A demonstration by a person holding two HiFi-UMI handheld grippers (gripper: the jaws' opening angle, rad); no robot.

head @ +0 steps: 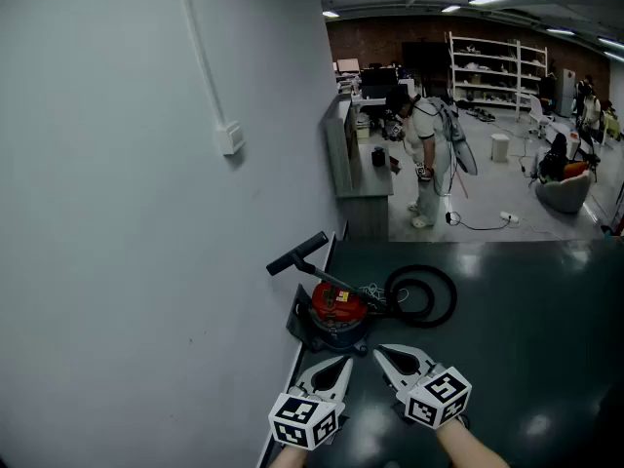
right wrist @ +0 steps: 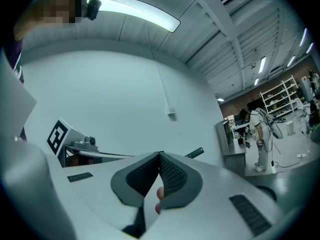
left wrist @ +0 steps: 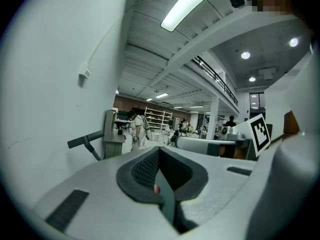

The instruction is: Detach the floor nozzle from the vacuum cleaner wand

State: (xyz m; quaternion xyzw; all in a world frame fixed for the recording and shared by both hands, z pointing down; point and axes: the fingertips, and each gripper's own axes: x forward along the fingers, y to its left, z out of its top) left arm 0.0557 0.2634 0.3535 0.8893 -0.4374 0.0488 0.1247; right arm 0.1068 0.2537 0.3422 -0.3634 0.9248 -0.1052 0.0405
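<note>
Evidently not yet detached, the floor nozzle sits on its wand at eleven o'clock from the red vacuum cleaner, beside the wall. Left gripper and right gripper, both clenched on nothing, hover at six o'clock; the whole job remains.

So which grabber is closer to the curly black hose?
Right. The right gripper is just short of the hose; the left gripper sits farther left, by the red vacuum.
</note>
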